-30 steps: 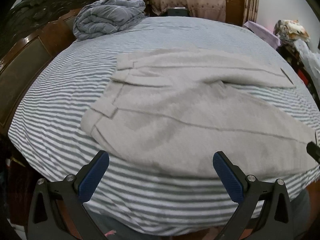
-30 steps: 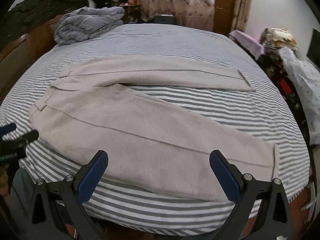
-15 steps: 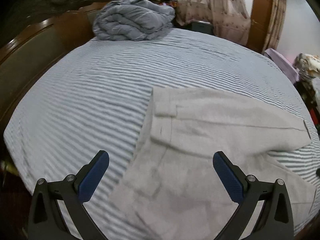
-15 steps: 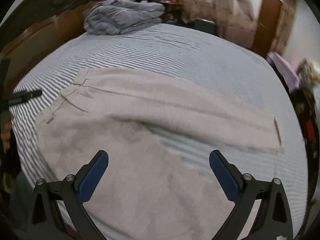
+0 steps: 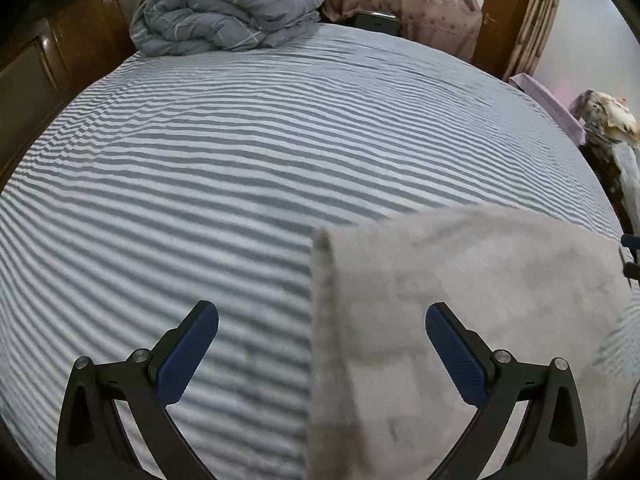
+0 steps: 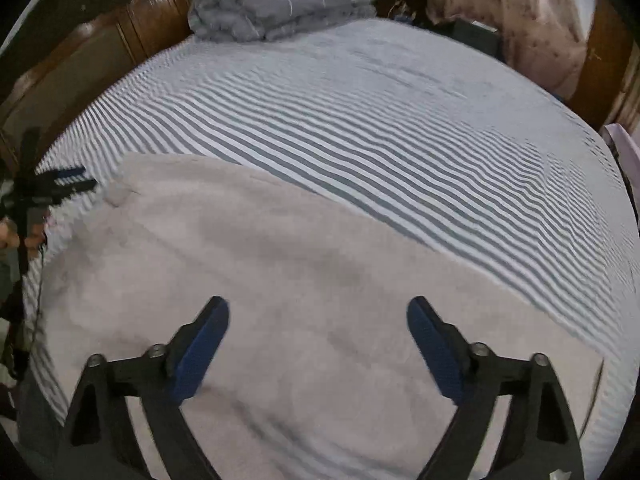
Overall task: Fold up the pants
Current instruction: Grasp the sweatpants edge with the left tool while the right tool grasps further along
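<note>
1. The left hand-held gripper [image 5: 322,330] hovers with jaws spread wide, nothing clamped.
2. The right hand-held gripper [image 6: 318,326] has its jaws closing above the beige pants [image 6: 280,280], gripping nothing.
3. The pants lie flat on the striped bed [image 5: 200,160].
4. No writing is readable.

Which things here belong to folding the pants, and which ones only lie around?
For the job:
- beige pants, flat on the striped bed sheet
- left gripper, open
- right gripper, jaws closing, not on the fabric

Lying about:
- folded grey quilt
- wooden headboard
- curtain
</note>
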Demonstrator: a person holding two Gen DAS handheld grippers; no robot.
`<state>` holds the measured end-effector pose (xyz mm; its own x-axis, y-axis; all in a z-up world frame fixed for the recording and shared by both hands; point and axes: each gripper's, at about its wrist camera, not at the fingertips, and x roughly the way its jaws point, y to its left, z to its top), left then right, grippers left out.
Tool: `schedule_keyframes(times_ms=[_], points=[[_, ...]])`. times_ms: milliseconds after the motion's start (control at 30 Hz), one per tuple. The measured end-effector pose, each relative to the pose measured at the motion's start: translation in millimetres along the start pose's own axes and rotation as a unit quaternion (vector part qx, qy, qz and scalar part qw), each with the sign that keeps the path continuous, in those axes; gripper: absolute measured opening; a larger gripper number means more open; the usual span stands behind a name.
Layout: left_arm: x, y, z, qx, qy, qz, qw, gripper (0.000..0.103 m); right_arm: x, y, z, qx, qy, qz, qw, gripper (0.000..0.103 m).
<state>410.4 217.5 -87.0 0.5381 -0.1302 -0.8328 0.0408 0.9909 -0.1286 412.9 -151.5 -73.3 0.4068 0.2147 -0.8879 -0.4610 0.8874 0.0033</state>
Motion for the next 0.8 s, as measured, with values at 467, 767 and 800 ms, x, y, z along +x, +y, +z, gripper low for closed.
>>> schedule_keyframes(times_ms=[467,767,800], points=[[76,-10,33,0.06,0.043,-0.088,0.9934,0.103,93,-49,40,-0.051,0.075,0.007,0.996,0.059],[87,-31,41,0.111,0.049,-0.078,0.9895,0.086,107,-61,44,-0.024,0.078,0.064,0.995,0.052],[85,-32,40,0.112,0.048,-0.074,0.9897,0.084,104,-60,44,-0.031,0.08,0.07,0.994,0.038]])
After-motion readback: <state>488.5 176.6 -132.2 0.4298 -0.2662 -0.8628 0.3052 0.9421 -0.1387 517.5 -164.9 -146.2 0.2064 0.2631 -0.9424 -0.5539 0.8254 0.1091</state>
